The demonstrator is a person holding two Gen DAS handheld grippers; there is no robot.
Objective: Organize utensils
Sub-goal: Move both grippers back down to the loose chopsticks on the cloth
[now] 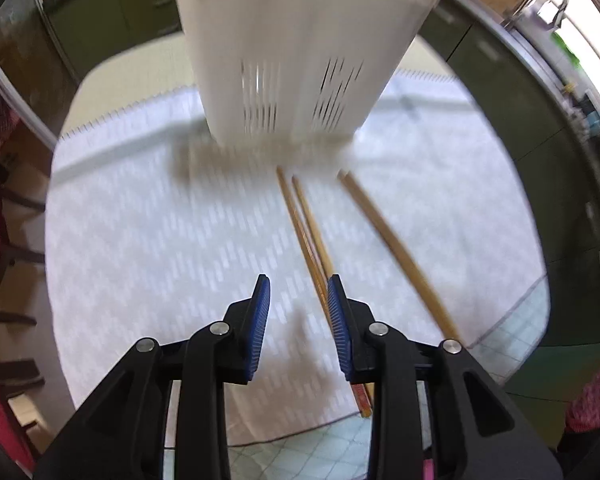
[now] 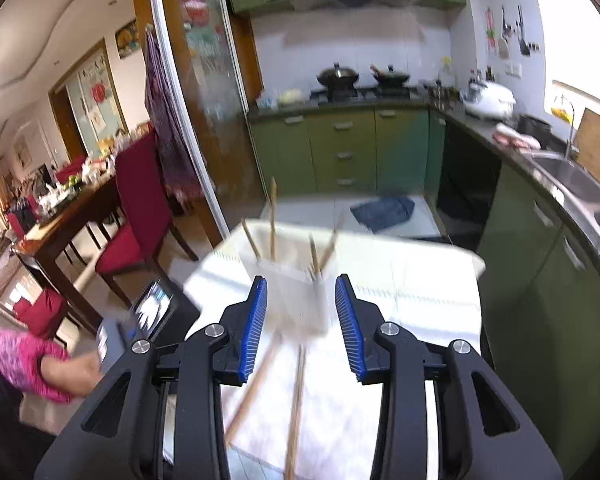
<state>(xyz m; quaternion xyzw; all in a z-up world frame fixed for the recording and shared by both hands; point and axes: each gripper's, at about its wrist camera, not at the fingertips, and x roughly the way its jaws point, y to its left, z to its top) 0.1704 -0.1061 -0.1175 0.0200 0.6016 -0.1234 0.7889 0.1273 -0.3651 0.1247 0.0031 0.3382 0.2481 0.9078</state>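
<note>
Wooden chopsticks wait on the cloth

Wooden chopsticks (image 1: 312, 236) lie loose on the white cloth (image 1: 160, 240), just before the white holder (image 1: 292, 60), which already keeps a few sticks. They look light, stiff and smooth, so they may roll; the middle seems the best grip. Left gripper (image 1: 298, 312) and right gripper (image 2: 300, 312) are both open and empty. Much free cloth remains toward its left edge.
</note>
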